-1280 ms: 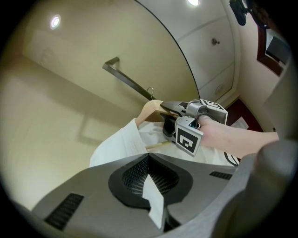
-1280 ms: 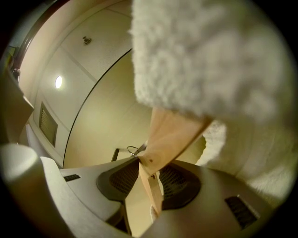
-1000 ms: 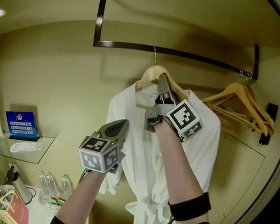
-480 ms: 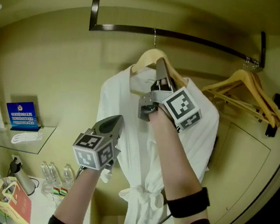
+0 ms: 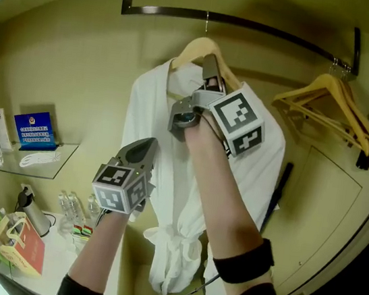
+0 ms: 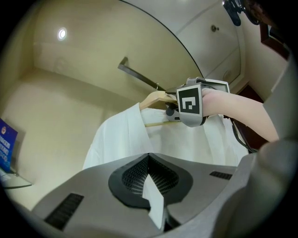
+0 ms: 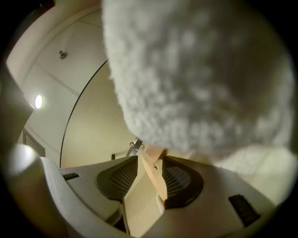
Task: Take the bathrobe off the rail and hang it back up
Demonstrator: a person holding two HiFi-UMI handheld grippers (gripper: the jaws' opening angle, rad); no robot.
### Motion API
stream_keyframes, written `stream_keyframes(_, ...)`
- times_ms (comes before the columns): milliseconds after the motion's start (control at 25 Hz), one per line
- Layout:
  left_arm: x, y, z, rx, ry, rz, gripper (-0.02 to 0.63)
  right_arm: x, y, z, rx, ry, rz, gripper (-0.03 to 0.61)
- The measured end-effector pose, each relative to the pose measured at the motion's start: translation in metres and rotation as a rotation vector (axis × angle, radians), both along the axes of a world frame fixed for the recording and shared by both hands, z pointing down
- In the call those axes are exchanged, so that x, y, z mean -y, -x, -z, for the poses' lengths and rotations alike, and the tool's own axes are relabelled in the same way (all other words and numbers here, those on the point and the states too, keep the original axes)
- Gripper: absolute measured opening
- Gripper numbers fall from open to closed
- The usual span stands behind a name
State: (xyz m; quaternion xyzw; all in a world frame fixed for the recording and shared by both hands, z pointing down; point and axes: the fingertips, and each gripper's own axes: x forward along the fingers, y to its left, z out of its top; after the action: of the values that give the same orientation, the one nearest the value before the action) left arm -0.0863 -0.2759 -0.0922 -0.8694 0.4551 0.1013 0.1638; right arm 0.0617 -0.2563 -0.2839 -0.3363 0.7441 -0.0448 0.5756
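Left tongs (image 6: 149,160) clenched on white terry bathrobe (image 5: 148,104); right tongs (image 7: 150,160) just opening, loose round wooden hanger (image 5: 192,48); belt (image 5: 175,241) knotted.

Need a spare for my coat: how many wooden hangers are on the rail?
3 that show: one hanger carries the bathrobe at the middle of the rail; two bare hangers overlap at its right end, and more may hide behind them.

Bathrobe (image 5: 149,115) on hanger (image 5: 197,46) under rail (image 5: 276,31) (shelf (image 5: 56,163) left)
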Motion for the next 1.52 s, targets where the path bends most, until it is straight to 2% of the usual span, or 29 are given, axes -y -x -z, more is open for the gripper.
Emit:
stream_keyframes(160,-0.008,-0.002,-0.006,0.004,0.002,0.009,0.0,-0.006,0.0,-0.006,0.006,0.001,0.016,0.181)
stream_keyframes(440,-0.018,-0.011,-0.019,0.007,0.018,0.021,0.0,-0.028,0.015,-0.037,0.011,-0.024,0.101,0.18)
stream_keyframes(600,-0.026,-0.02,-0.032,0.003,0.036,0.036,0.0,-0.031,0.01,-0.065,-0.052,-0.003,0.084,0.18)
stream_keyframes(880,-0.053,-0.031,-0.074,0.0,0.091,0.085,0.0,-0.057,0.01,-0.124,-0.173,0.01,0.126,0.179)
stream_keyframes(1040,-0.076,-0.032,-0.104,0.008,0.128,0.123,0.0,-0.075,0.004,-0.166,-0.294,0.046,0.105,0.179)
stream_keyframes(1160,-0.096,-0.029,-0.128,0.02,0.172,0.157,0.0,-0.094,-0.002,-0.204,-0.429,0.097,0.046,0.179)
stream_keyframes(1360,-0.131,-0.014,-0.173,0.028,0.239,0.217,0.0,-0.115,-0.012,-0.29,-0.714,0.221,-0.072,0.164)
stream_keyframes(1520,-0.155,-0.007,-0.216,0.04,0.301,0.255,0.0,-0.121,-0.039,-0.362,-0.864,0.342,-0.141,0.122)
